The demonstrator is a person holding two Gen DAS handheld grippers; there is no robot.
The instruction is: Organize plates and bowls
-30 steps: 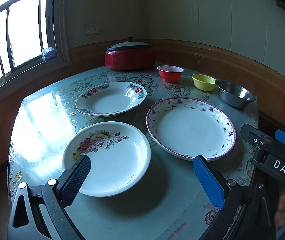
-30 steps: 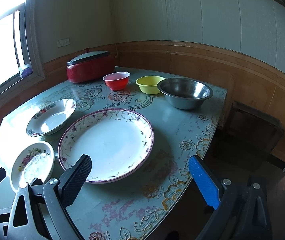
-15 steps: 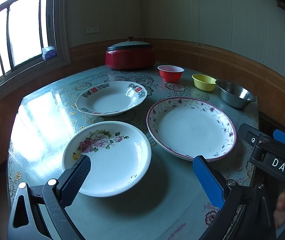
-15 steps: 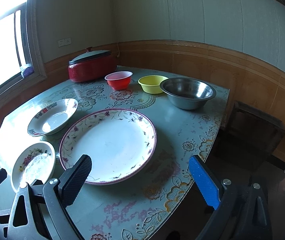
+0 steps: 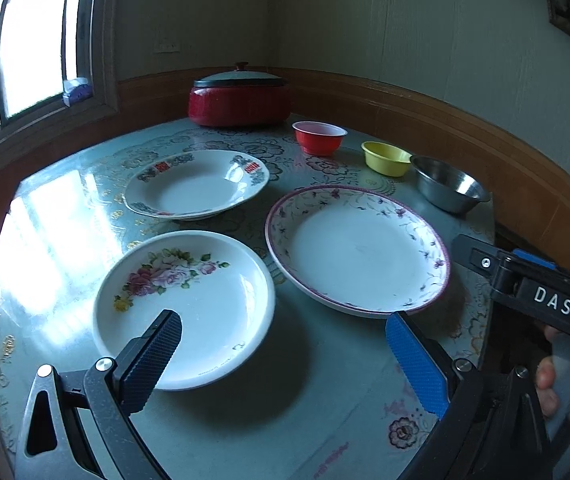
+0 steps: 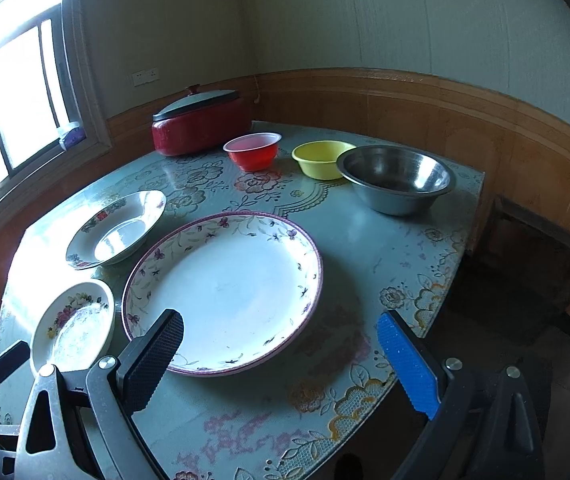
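Observation:
Three plates lie on the table: a rose plate (image 5: 189, 304) nearest, a large purple-rimmed plate (image 5: 357, 250) to its right, and a deep plate with red marks (image 5: 197, 184) behind. A red bowl (image 5: 319, 138), a yellow bowl (image 5: 387, 158) and a steel bowl (image 5: 449, 188) stand in a row at the back right. My left gripper (image 5: 285, 332) is open and empty above the rose plate's near edge. My right gripper (image 6: 281, 334) is open and empty over the near edge of the large plate (image 6: 223, 294); it also shows at the right in the left wrist view (image 5: 533, 276).
A red lidded pot (image 5: 241, 98) stands at the table's far edge by the wall. The floral-clothed table (image 6: 365, 248) ends at the right, with a dark stool (image 6: 533, 256) beyond. A window (image 5: 17, 52) is at the left.
Both grippers have edged slightly forward and lower over the table. Nothing was gripped; the plates and bowls have not moved.

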